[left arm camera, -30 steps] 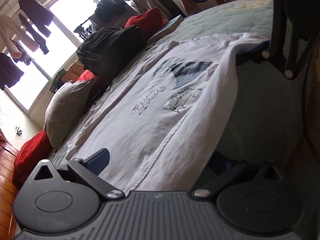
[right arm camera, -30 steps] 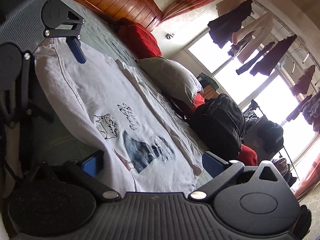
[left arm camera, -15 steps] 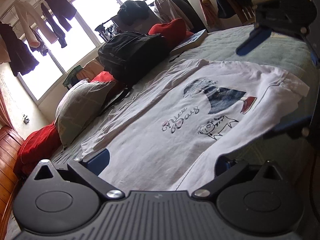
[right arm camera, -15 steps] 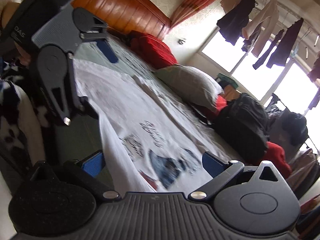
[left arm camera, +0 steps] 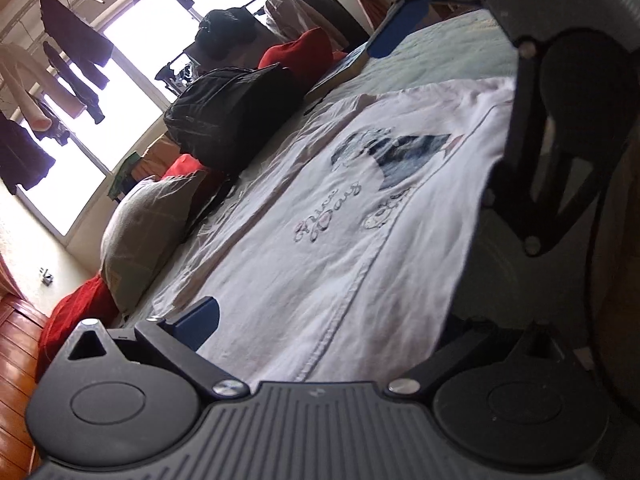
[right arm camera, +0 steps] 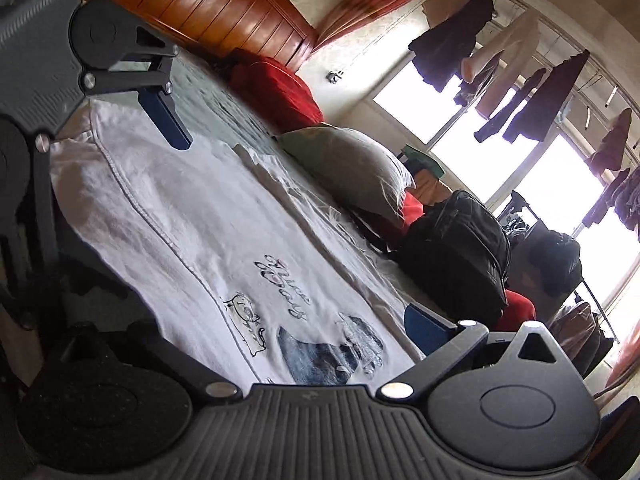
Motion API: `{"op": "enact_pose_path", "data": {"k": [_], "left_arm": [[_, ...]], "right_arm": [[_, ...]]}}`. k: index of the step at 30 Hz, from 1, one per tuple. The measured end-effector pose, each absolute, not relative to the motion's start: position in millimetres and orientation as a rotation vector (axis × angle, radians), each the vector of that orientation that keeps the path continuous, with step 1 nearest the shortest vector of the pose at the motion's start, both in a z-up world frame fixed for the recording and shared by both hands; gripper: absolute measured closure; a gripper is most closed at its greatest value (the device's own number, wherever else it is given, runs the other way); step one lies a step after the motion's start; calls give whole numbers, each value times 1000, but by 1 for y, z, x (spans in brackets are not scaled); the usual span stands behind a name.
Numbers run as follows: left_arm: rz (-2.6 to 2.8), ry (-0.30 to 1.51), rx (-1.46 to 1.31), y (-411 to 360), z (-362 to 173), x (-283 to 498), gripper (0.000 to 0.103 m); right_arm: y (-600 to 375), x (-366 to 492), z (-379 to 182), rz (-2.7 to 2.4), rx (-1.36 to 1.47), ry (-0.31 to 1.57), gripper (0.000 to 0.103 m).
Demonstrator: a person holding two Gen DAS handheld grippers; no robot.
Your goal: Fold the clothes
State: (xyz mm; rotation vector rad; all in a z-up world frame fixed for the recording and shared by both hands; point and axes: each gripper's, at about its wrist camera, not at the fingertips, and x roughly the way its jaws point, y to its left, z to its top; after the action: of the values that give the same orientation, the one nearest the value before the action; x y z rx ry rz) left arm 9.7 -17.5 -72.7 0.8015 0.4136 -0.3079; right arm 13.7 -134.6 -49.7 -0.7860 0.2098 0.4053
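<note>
Two grippers work at one white T-shirt (left arm camera: 320,240), which lies flat and print side up on the bed (left arm camera: 440,52). The left gripper (left arm camera: 332,320) is spread wide, low at the shirt's near edge by the stitched hem. Its one blue pad (left arm camera: 200,318) rests clear on the left, while the other finger is hidden under or behind the cloth, so I cannot tell whether it touches the fabric. The right gripper (right arm camera: 276,328) is likewise spread wide at the same near edge, further along by the dark print. One blue pad (right arm camera: 424,326) shows on its right and the opposite finger is lost in shadow. Both grippers are rolled sideways, so the bed looks tilted in each wrist view, and both point across the shirt towards the far side of the bed. Each shows in the other's view, with one blue finger raised above the cloth. Neither is seen pinching anything. Beyond the shirt, along the far side of the bed, sit one grey pillow (right arm camera: 352,168), one black backpack (right arm camera: 456,256) and one book (left arm camera: 340,68). Two red cushions show clearly, one (right arm camera: 276,88) by the wooden headboard (right arm camera: 200,8) and one (left arm camera: 304,48) past the backpack. Several dark and pale garments (right arm camera: 500,48) hang before the bright window.
</note>
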Motion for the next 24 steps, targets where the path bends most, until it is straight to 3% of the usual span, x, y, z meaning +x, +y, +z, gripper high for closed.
{"op": "enact_pose_path", "data": {"k": [14, 24], "left_arm": [[-63, 410, 877, 35, -83, 17, 0], [-45, 356, 1001, 17, -91, 18, 0]], "right_arm": [[-155, 17, -74, 360, -826, 303, 0], [-168, 16, -81, 264, -865, 305, 0]]}}
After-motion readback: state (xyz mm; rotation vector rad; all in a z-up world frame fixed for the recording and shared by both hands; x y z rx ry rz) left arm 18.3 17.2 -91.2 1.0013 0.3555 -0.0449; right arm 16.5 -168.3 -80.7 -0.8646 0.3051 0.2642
